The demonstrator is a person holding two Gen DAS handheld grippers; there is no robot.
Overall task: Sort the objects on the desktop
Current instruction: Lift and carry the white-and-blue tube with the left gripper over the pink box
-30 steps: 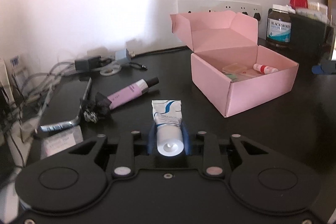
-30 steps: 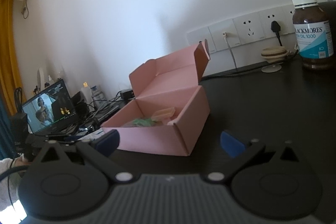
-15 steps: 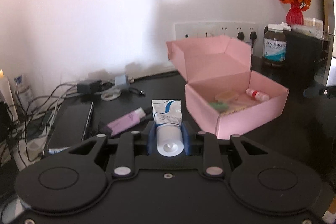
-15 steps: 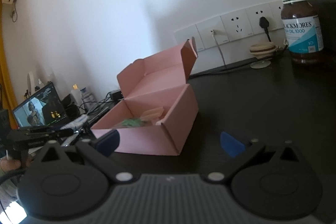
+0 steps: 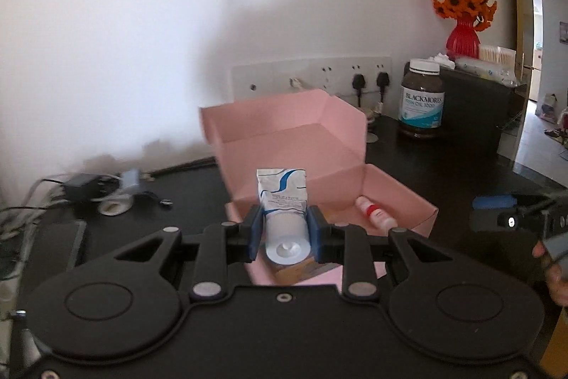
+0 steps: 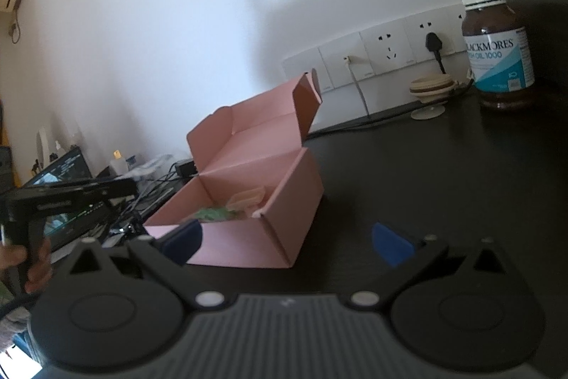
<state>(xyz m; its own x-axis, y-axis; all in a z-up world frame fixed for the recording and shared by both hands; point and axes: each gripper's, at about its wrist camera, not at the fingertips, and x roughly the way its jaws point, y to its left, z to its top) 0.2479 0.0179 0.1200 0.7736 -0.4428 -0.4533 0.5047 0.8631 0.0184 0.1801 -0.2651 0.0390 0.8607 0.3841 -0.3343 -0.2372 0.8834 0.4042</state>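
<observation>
Your left gripper clamps the tube above the box; lower, release at 12 o'clock. Right gripper hangs apart.

Left gripper is clamped tight on something, pointing toward 12 o'clock. Right gripper has its blue fingers spread wide, nothing between them.

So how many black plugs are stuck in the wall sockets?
2. Both black plugs sit side by side in the white socket strip behind the open pink cardboard box, which may hide more.
</observation>
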